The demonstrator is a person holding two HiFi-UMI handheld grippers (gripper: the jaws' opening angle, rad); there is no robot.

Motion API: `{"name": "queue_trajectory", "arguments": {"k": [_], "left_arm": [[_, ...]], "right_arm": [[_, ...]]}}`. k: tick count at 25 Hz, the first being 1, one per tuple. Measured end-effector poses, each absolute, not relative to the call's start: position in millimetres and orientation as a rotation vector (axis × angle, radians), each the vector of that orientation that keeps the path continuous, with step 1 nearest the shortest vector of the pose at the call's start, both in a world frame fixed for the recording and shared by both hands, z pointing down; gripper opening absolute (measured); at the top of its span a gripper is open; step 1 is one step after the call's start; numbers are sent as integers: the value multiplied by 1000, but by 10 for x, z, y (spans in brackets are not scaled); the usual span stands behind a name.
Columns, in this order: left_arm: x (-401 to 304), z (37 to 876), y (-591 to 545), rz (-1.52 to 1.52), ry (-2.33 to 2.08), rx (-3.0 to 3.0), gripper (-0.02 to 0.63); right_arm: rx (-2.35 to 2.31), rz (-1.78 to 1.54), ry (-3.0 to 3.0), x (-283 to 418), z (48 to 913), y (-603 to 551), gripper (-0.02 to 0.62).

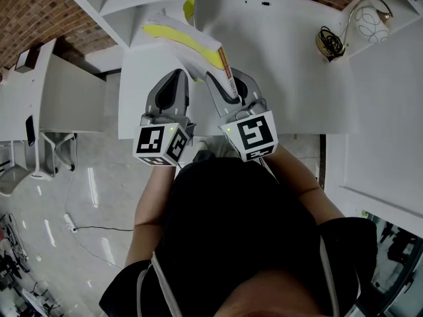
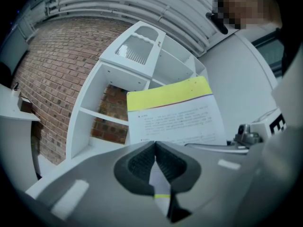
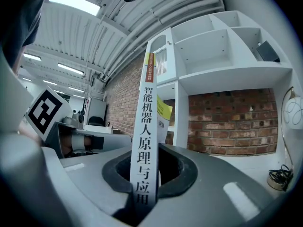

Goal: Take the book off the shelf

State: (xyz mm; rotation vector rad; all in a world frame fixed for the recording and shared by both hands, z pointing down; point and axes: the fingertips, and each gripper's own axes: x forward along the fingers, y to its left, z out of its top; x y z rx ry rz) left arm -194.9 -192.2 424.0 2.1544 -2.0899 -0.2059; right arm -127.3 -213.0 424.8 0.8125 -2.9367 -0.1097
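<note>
Both hold the book: right hand-held gripper clamps its spine, left hand-held gripper pinches the cover (thin); diverging pulls could tear it.

The book is white with a broad yellow band across its cover. Its spine is white with black characters and an orange patch at the top. My left gripper and right gripper are grey with black ribbed pads, and each bears a white cube printed with black square markers. The shelf and the table are white. The wall is red-brown brick. The lamp has a white shade with thin dark swirls and a gold stem. My shirt is black.
</note>
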Motion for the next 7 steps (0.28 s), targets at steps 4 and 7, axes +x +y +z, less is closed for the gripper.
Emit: {"name": "queue_trajectory", "arguments": {"k": [4, 7], "left_arm": [[-1927, 4246, -1932, -198, -2083, 2155, 6], [-1907, 4257, -1924, -190, -2076, 2152, 6]], "right_arm": [[815, -116, -2936, -1260, 4238, -2135, 66], [815, -121, -2934, -1254, 4241, -2120, 66]]}}
